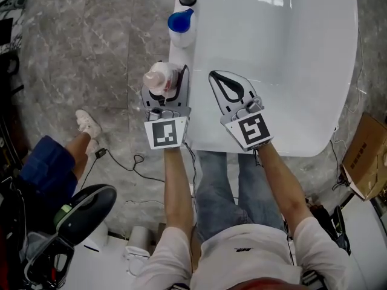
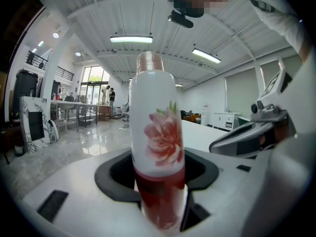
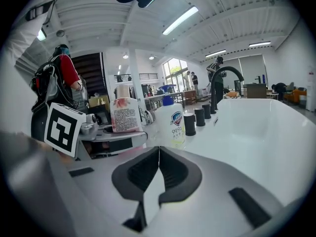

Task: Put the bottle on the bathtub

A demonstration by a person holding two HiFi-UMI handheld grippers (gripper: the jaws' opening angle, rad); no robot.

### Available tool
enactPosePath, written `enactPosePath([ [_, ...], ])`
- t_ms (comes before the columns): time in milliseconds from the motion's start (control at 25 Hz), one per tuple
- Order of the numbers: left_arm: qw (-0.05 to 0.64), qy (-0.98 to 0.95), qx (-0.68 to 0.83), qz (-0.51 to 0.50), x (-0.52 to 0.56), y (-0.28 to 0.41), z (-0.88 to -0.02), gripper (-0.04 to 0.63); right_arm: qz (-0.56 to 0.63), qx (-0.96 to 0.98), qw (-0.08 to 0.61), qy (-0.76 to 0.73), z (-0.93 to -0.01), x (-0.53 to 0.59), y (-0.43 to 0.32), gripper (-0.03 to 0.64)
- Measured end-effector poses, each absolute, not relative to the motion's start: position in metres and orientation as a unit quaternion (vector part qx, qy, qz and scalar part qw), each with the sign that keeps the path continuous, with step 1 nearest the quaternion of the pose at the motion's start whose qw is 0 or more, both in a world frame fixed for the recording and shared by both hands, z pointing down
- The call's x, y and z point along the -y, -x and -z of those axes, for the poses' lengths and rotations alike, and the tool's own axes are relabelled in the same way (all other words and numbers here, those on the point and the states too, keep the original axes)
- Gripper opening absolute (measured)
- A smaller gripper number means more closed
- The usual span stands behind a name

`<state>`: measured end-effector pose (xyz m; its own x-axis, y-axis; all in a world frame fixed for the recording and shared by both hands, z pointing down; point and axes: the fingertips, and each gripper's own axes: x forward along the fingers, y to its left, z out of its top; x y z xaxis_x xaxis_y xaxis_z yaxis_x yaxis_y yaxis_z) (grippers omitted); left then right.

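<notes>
looks like the placing step. the left hand-held gripper [image 1: 165, 77] has its jaws fairly wide, clamped round the lower body of the flower-print bottle [image 2: 155, 127]. the bottle stands upright over the left rim of the bathtub [image 1: 290, 77], near its near end, short of the blue-capped bottle [image 1: 181, 26] further along. can't tell if the base touches the rim. next move, i'd guess: settle it flat on that narrow ledge, then let go without tipping it. the right hand-held gripper [image 1: 222, 80] is pinched together and holds nothing. both forearms reach forward side by side, grippers tipped slightly down.
</notes>
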<state>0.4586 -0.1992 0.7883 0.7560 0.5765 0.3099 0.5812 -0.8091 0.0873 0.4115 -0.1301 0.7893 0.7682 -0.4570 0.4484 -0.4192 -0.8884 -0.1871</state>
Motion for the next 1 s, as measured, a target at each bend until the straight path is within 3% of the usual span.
enactPosePath([
  [480, 0.033, 0.933, 0.314, 0.175, 0.195, -0.446, -0.796, 0.231, 0.251, -0.236, 0.037, 0.938, -0.789, 0.128, -0.406, -0.005],
  [640, 0.041, 0.932, 0.311, 0.184, 0.195, -0.442, -0.800, 0.281, 0.253, -0.235, 0.040, 0.937, -0.787, 0.127, -0.404, -0.005],
  [1000, 0.045, 0.932, 0.308, 0.188, 0.208, -0.431, -0.791, 0.299, 0.252, -0.236, 0.039, 0.938, -0.774, 0.127, -0.395, -0.005],
])
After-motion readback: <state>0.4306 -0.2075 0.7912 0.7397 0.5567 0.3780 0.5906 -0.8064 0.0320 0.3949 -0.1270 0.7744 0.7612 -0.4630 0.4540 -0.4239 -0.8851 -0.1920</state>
